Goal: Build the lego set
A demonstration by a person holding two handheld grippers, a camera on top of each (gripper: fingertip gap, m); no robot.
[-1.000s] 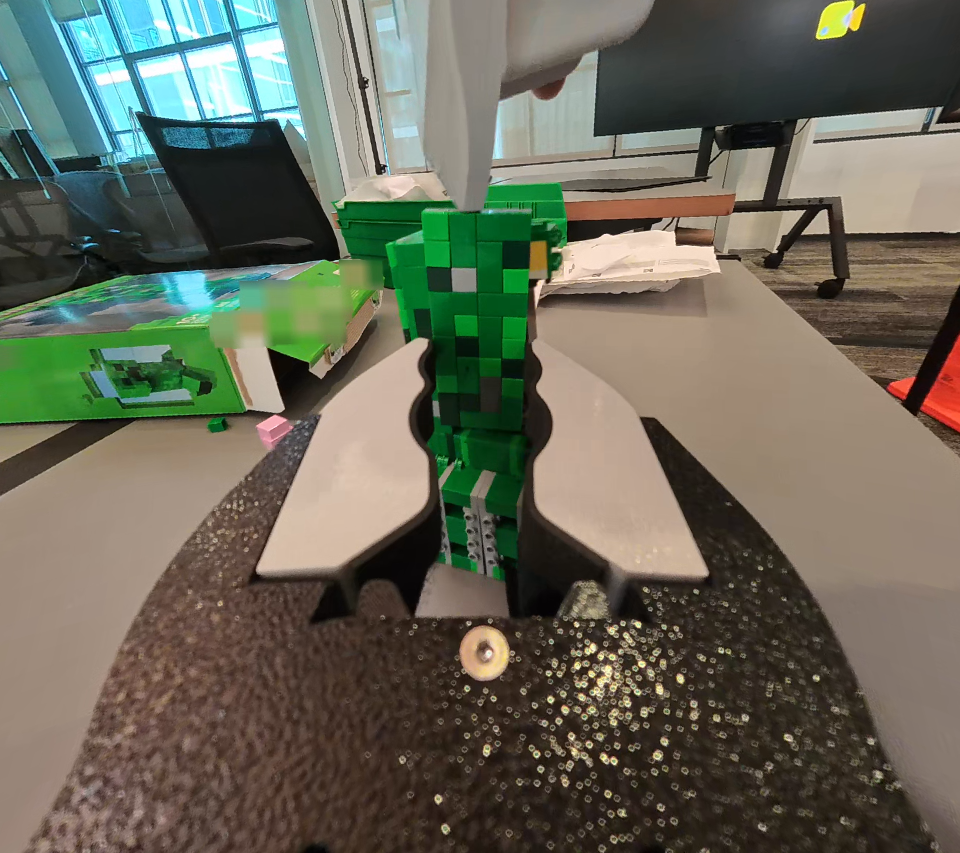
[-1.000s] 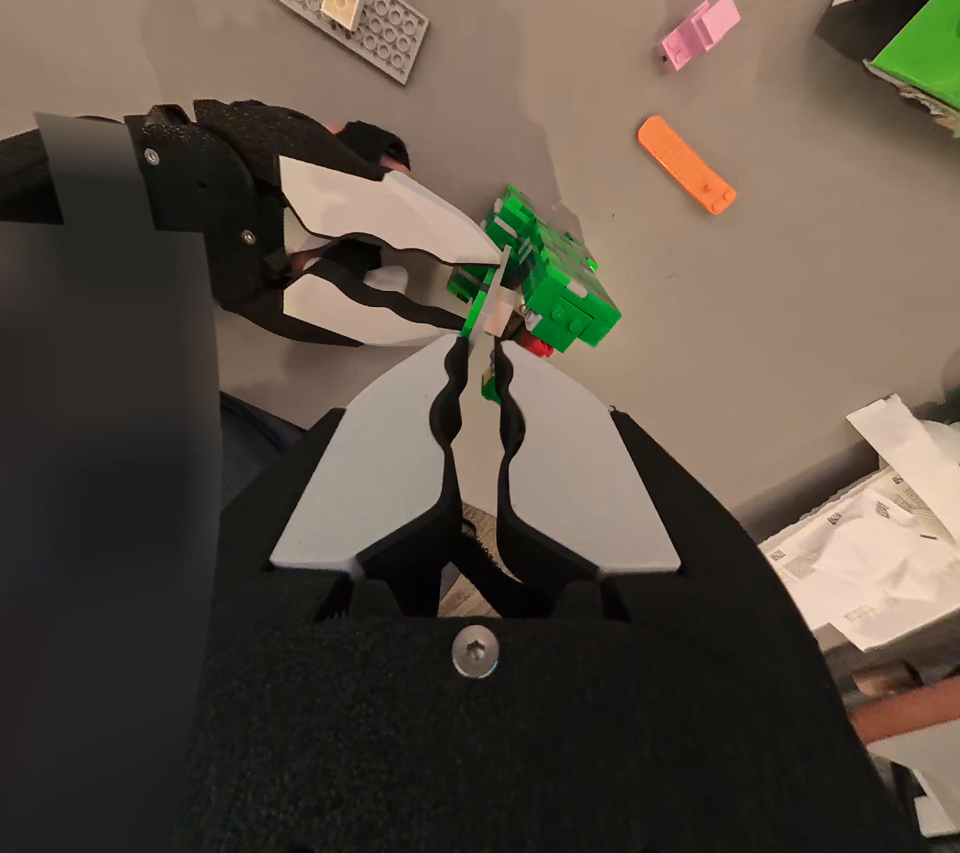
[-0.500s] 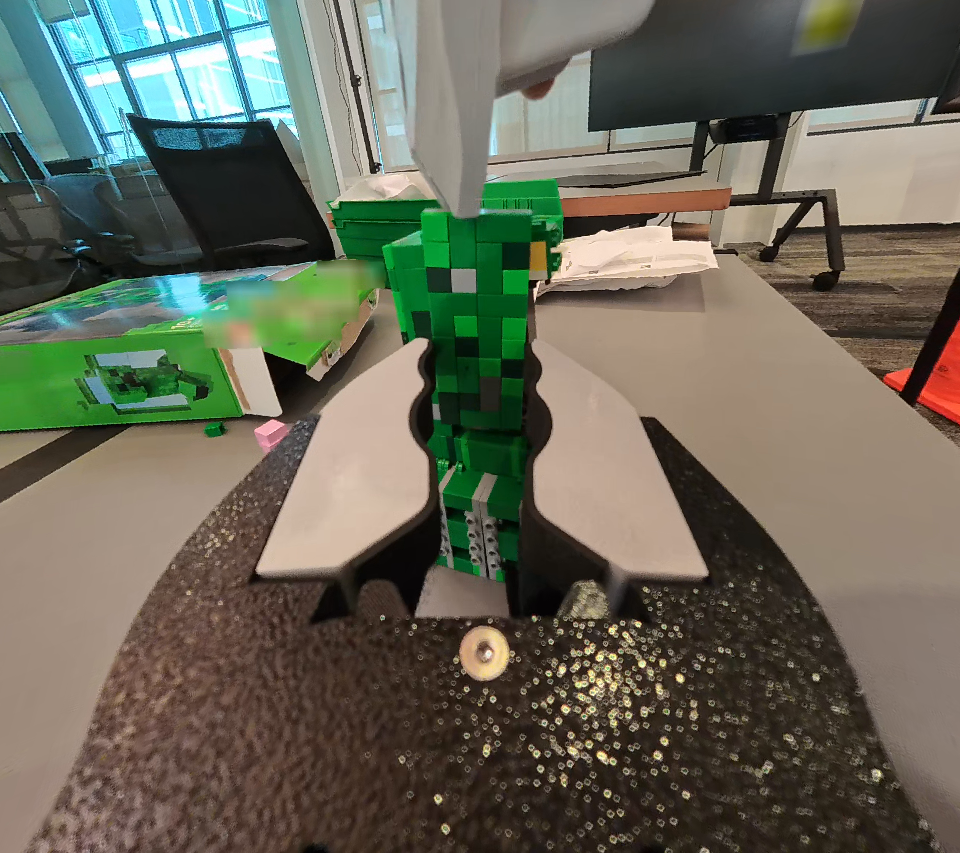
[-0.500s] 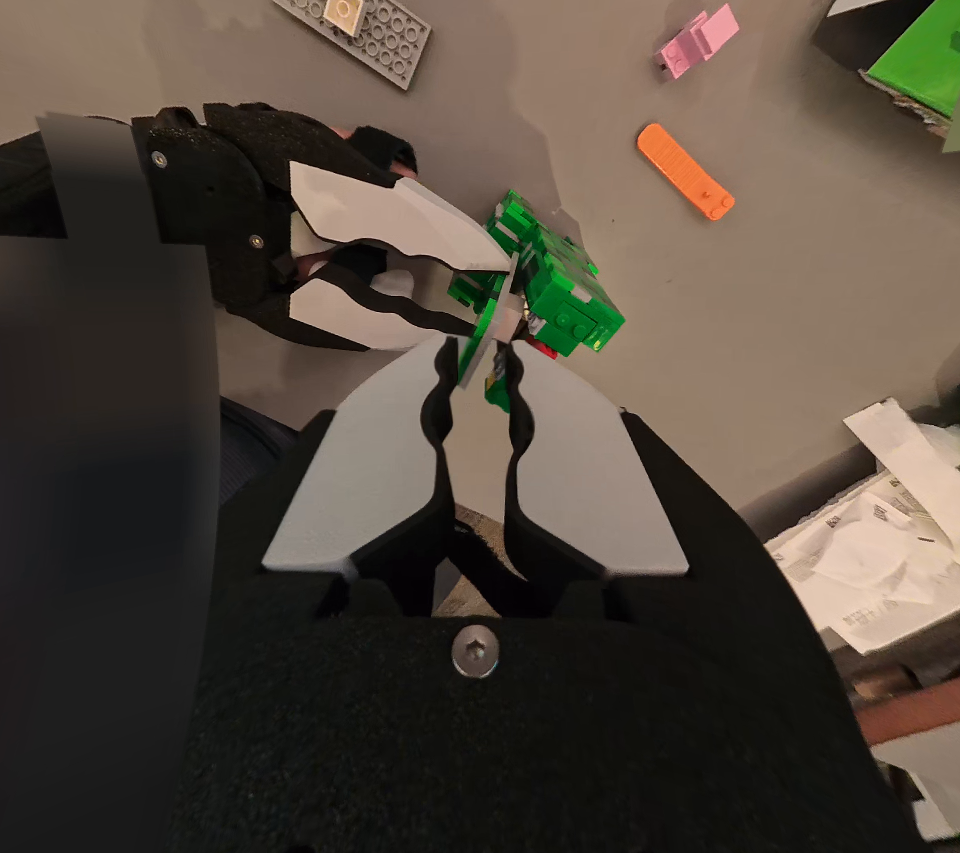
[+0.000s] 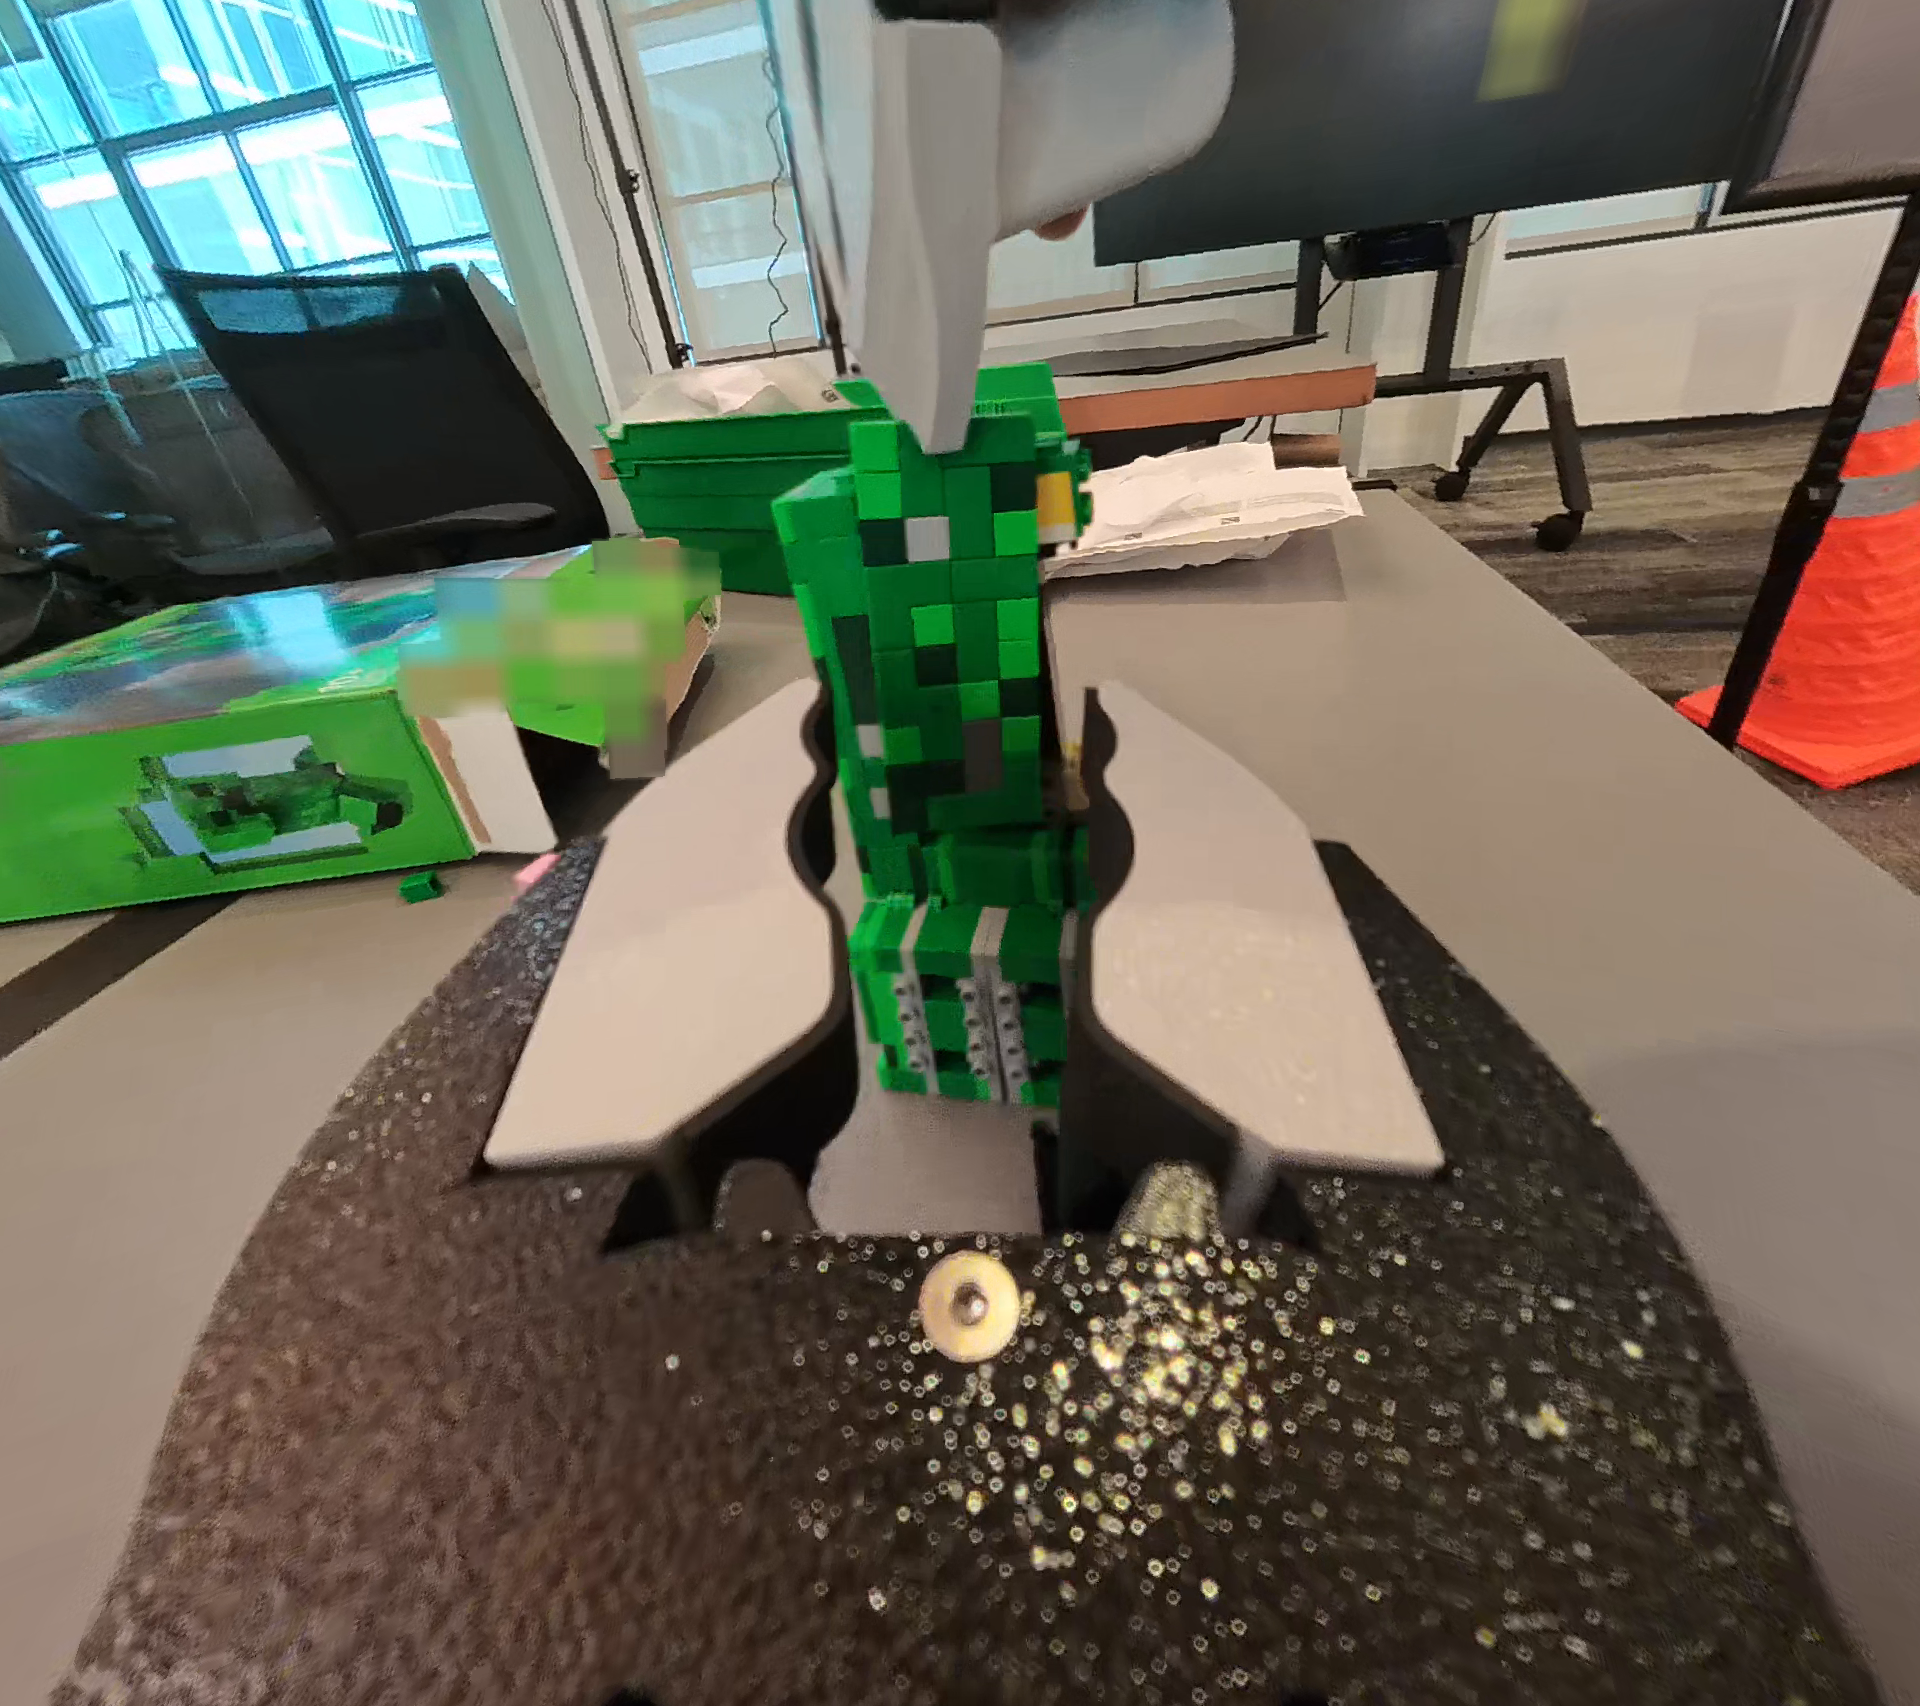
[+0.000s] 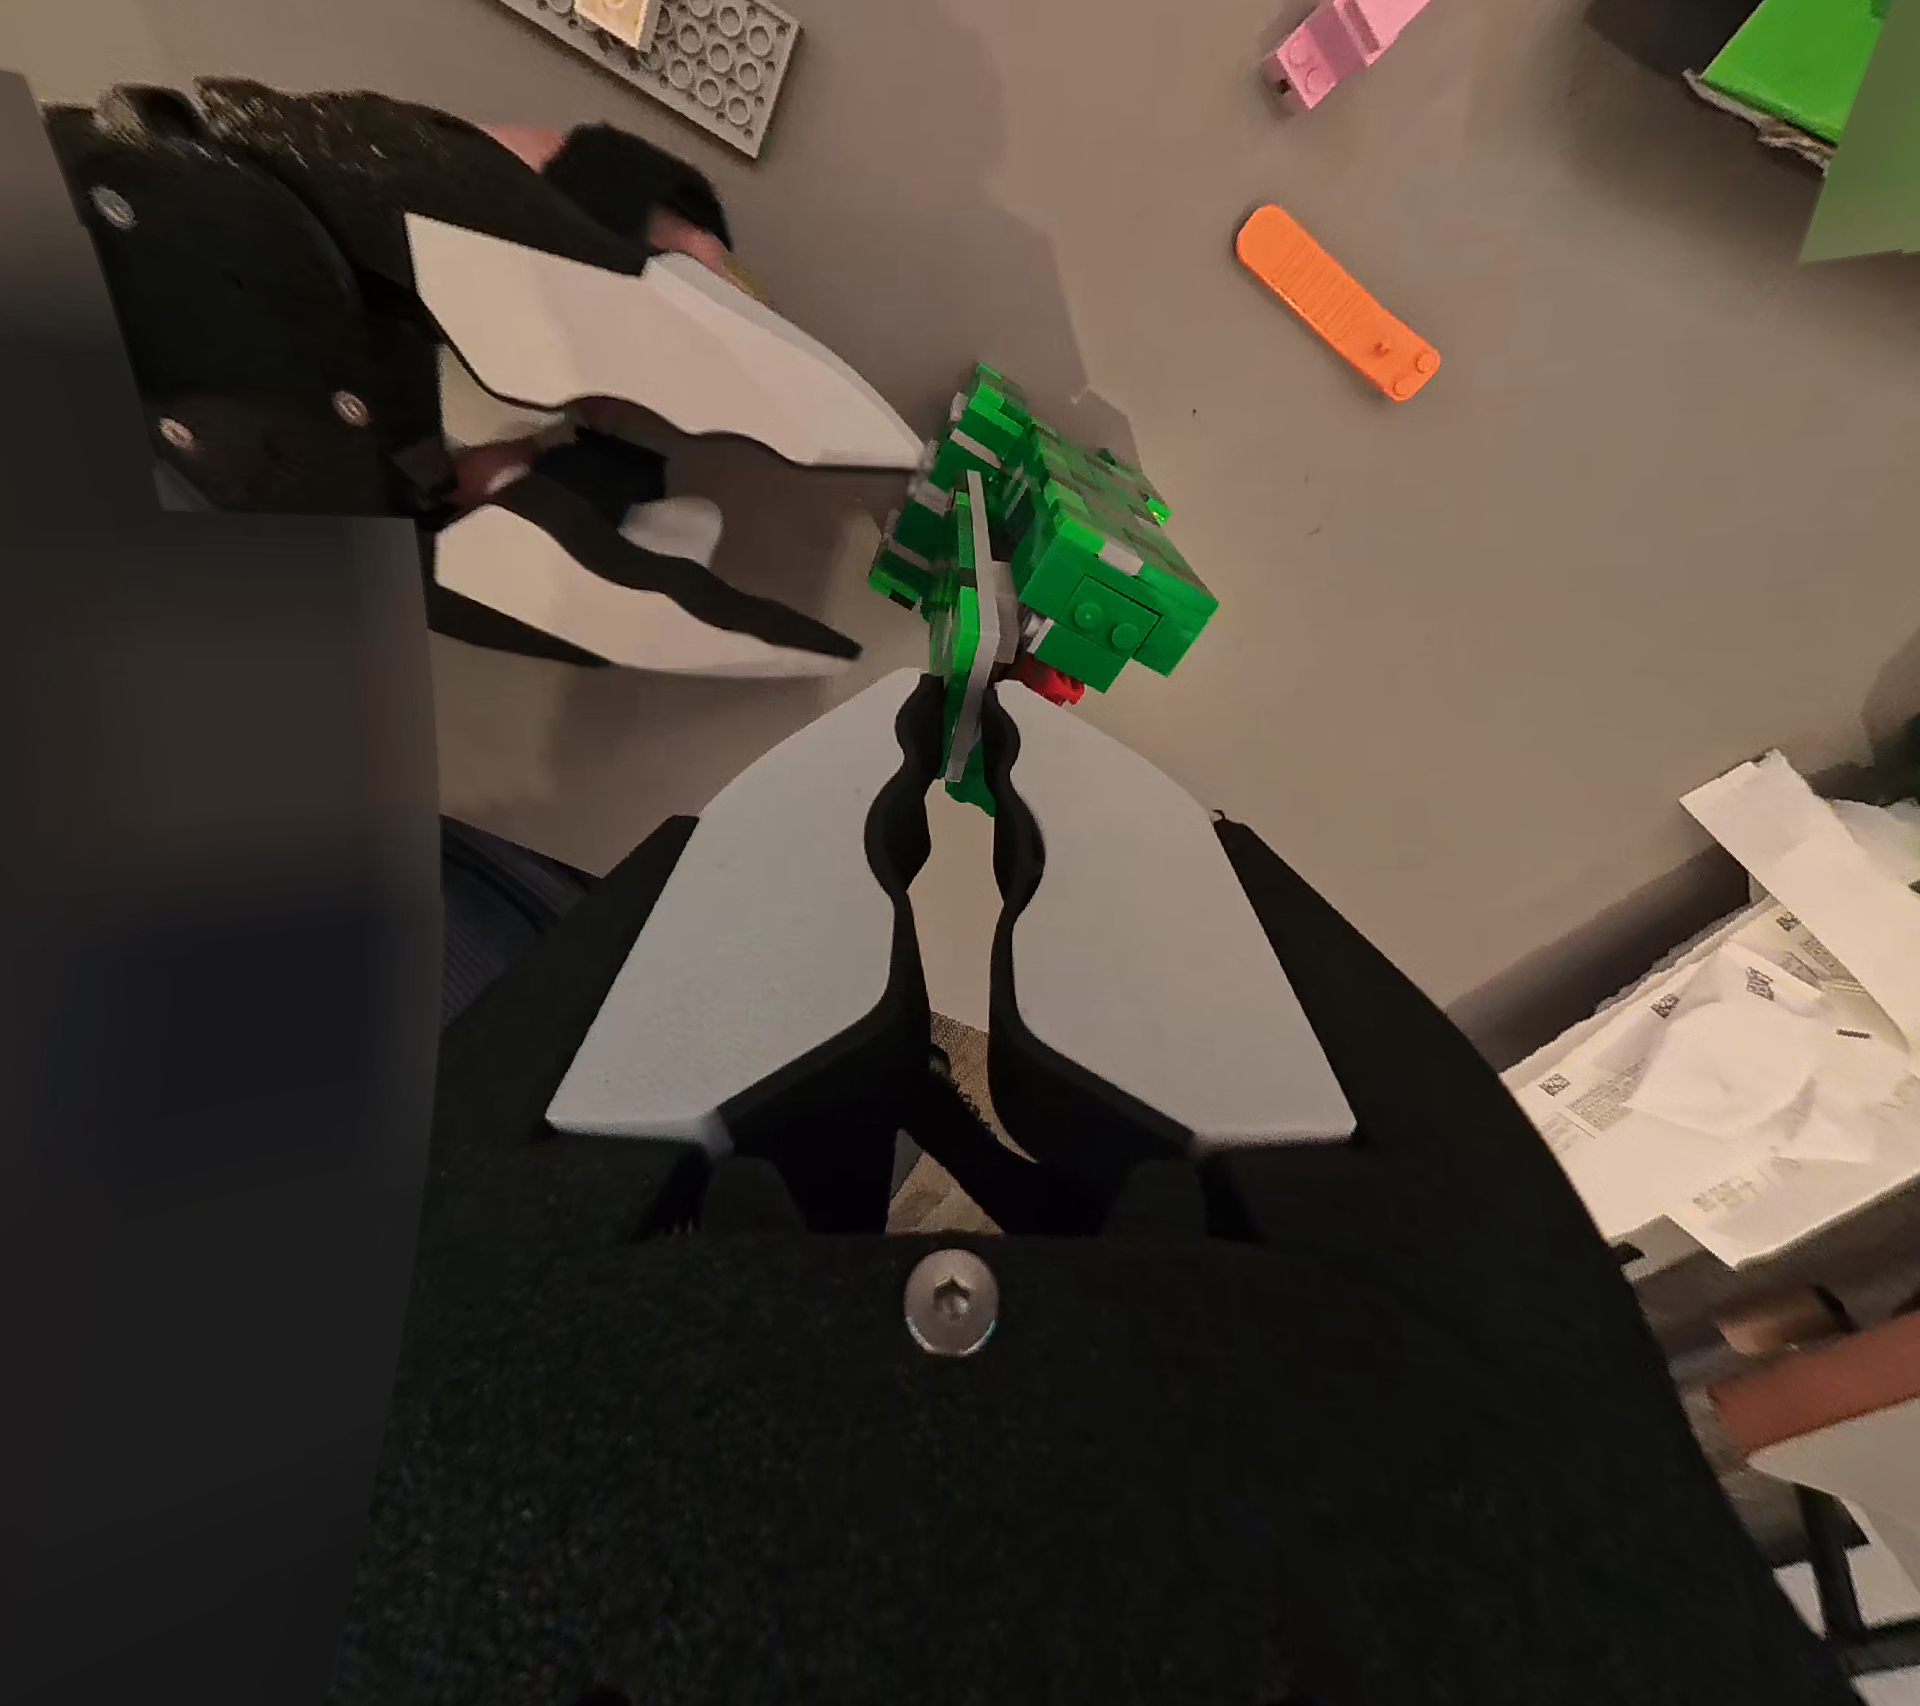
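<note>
**Green brick figure between two tongs**

The left tongs (image 5: 951,721) stand apart around the green brick figure (image 5: 940,669), with gaps at both pads. The right tongs (image 6: 956,700) pinch a thin green-and-grey plate (image 6: 971,680) on the figure's edge. Beyond them on the counter (image 6: 1455,617) lie a grey baseplate (image 6: 717,56), an orange tool (image 6: 1335,302) and a pink piece (image 6: 1345,30).
</note>
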